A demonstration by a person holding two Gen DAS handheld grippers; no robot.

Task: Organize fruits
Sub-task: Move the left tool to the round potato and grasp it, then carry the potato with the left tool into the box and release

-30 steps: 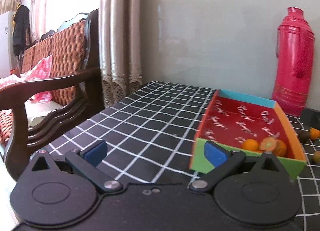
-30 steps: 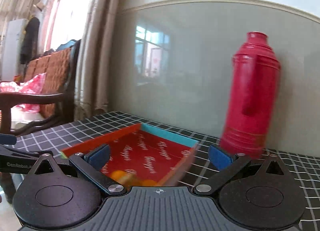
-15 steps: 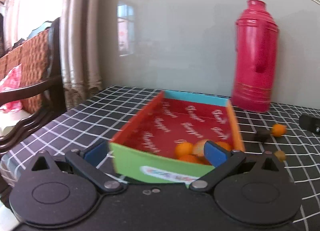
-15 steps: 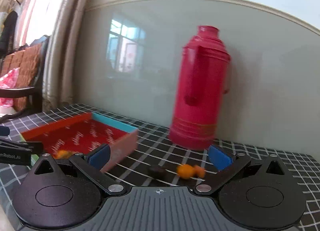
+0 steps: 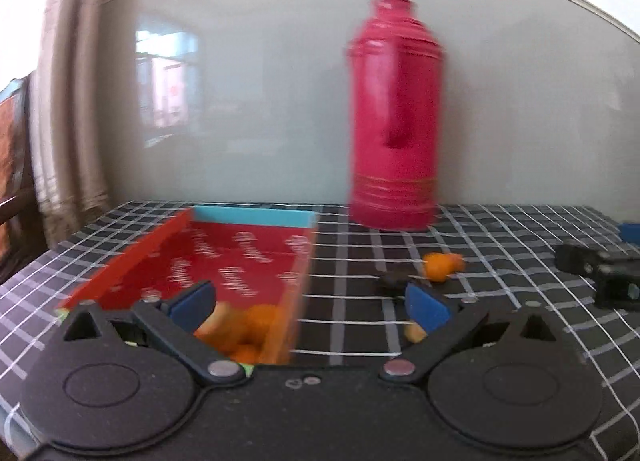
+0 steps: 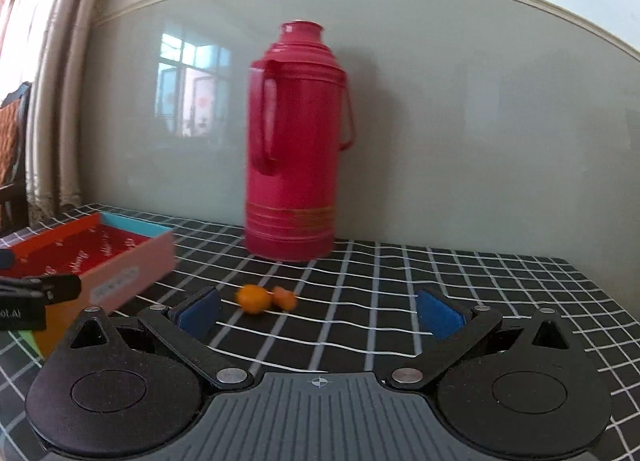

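Note:
A red cardboard tray (image 5: 240,257) with coloured walls lies on the checked table and holds several small orange fruits (image 5: 256,321) at its near end. My left gripper (image 5: 310,303) is open and empty above the tray's right wall. Loose orange fruits (image 5: 440,266) and a dark fruit (image 5: 394,283) lie right of the tray; another fruit (image 5: 414,333) shows behind the right finger. In the right wrist view, two orange fruits (image 6: 266,298) lie just ahead of my open, empty right gripper (image 6: 320,315), and the tray (image 6: 100,257) is at the left.
A tall red thermos (image 5: 394,117) (image 6: 296,149) stands at the back against the grey wall. The right gripper (image 5: 604,273) shows as a dark shape at the right of the left wrist view. Curtain and a wooden chair (image 6: 12,149) are at the left.
Both grippers have swung to the right: the tray slid left in both views, and the thermos and loose fruits came toward the centre. Both stay open.

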